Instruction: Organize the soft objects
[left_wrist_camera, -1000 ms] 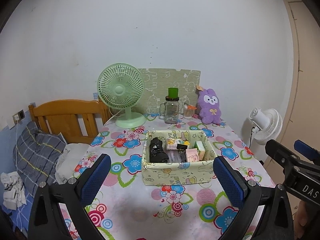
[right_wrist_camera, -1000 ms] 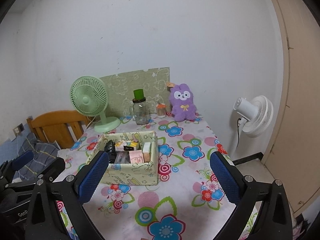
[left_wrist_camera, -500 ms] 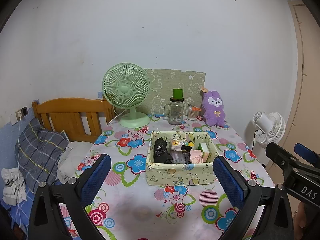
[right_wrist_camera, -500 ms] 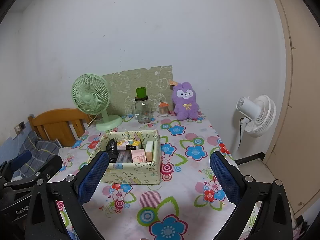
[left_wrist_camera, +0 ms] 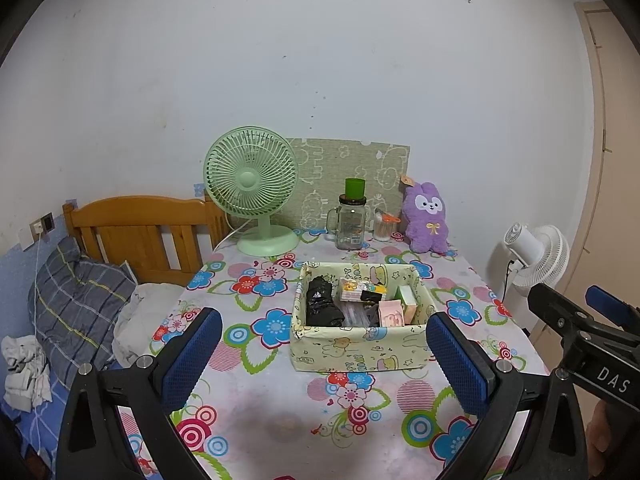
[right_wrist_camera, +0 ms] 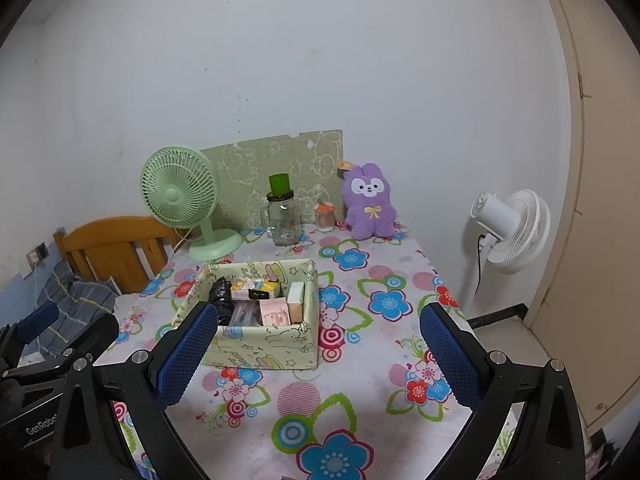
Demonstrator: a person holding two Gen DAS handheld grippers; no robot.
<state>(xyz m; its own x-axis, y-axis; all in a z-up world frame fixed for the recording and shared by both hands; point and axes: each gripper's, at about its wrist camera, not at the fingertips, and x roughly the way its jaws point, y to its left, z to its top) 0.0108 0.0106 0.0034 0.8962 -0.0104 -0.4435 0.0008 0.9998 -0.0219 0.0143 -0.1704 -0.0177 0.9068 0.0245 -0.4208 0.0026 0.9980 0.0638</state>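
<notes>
Two grippers: the left gripper (left_wrist_camera: 323,354) and the right gripper (right_wrist_camera: 318,352), each with two blue pads spread wide apart.

One box (left_wrist_camera: 360,350) on the table (left_wrist_camera: 280,420).

Behind the box: one green fan (left_wrist_camera: 251,184), one jar (left_wrist_camera: 351,222) with one green cup (left_wrist_camera: 355,188) on top, one small container (left_wrist_camera: 384,228), one purple plush (left_wrist_camera: 426,216), one green board (left_wrist_camera: 348,168).

Right of the box, off the table: one white fan (left_wrist_camera: 536,254).

Left of the box: one headboard (left_wrist_camera: 140,232), one plaid pillow (left_wrist_camera: 76,304).

In the box: one black bundle (left_wrist_camera: 322,306) and several small packets, too crowded to count.
</notes>
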